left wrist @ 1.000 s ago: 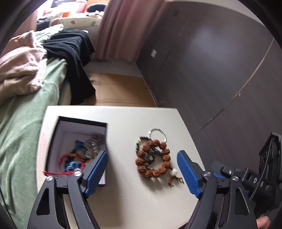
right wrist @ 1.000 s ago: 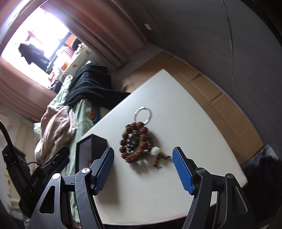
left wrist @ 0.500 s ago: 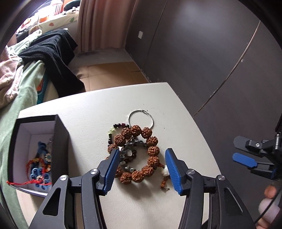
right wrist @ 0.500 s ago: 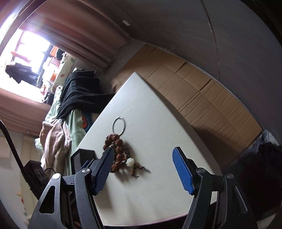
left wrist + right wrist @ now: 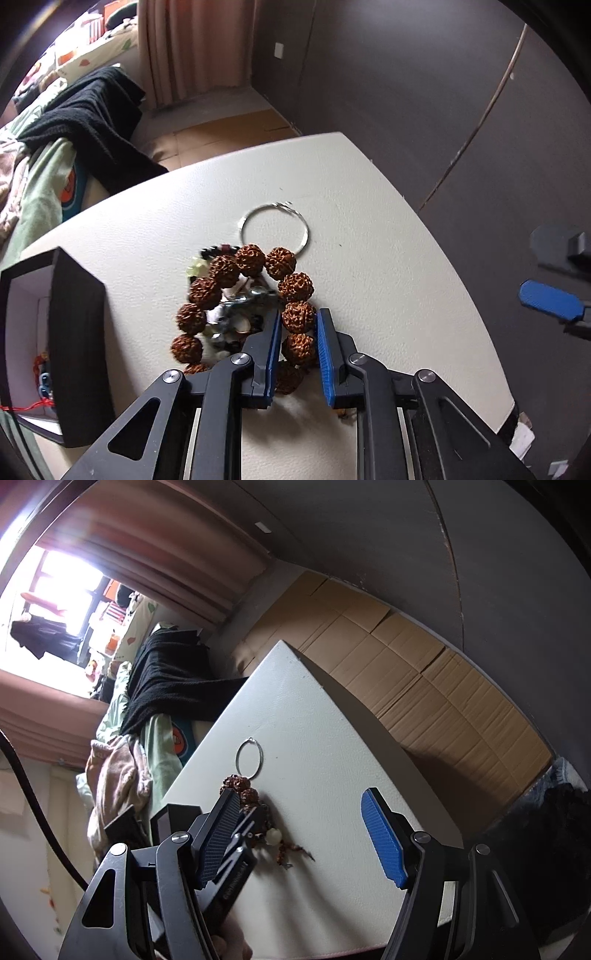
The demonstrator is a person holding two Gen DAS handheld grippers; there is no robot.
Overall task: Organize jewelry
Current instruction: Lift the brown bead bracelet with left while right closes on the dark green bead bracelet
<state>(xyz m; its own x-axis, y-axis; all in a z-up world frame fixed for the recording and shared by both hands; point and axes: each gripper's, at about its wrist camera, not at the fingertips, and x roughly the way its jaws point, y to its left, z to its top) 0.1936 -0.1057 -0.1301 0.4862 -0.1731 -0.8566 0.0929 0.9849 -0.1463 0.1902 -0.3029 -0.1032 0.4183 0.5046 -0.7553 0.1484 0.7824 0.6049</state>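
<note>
A bracelet of large brown rough beads (image 5: 236,273) lies on the white table (image 5: 369,258) over a small heap of metal jewelry (image 5: 236,317), with a thin silver hoop (image 5: 274,225) just beyond. My left gripper (image 5: 297,334) is shut on the bracelet's right side, beads between its blue pads. A black jewelry box (image 5: 74,332) with a white lining stands at the left, red cord and blue pieces inside. My right gripper (image 5: 299,834) is open and empty, above the table right of the bracelet (image 5: 245,794); its blue pad shows in the left wrist view (image 5: 550,304).
A bed with green sheet, pink blanket and a black garment (image 5: 92,122) lies beyond the table's left side. A dark wall (image 5: 406,92) runs along the right. Cardboard (image 5: 424,675) covers the floor past the table's far edge.
My left gripper moved forward and down onto the bracelet and closed on its right-side beads. My right gripper drew back and stayed open.
</note>
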